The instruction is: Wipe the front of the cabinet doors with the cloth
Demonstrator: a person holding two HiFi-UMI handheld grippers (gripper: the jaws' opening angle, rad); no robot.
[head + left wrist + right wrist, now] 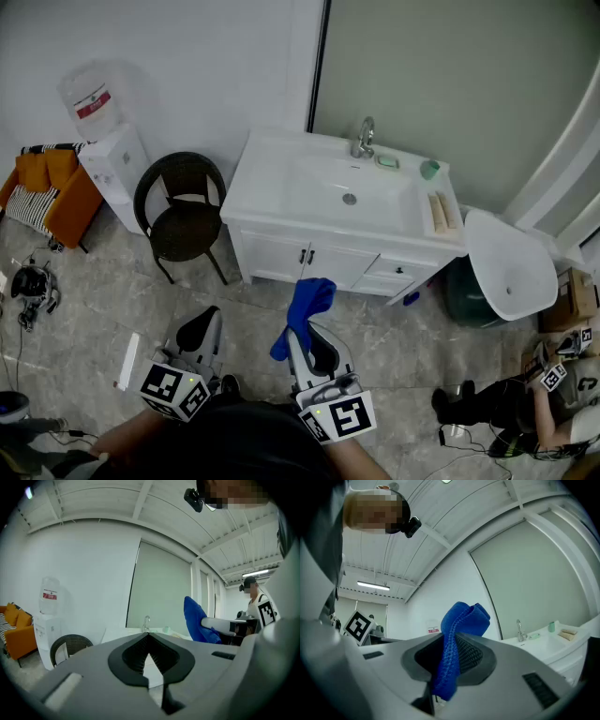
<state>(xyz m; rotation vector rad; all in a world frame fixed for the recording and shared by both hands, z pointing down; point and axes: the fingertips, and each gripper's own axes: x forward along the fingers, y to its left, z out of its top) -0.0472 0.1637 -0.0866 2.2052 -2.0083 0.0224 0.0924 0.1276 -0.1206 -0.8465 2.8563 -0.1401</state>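
While the left tool point(201, 330) sat pressed together on nothing close to the person's body, the right tool point(302, 349) pinched the blue cloth point(306, 305), bunched above its tip. Farther off, well apart from the cloth, stood the white cabinet doors point(305, 258) under the sink worktop point(267, 178), with a dark chair point(183, 211) beside them.

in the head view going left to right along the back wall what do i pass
orange sofa → water dispenser → black chair → sink cabinet → loose white basin → cardboard box
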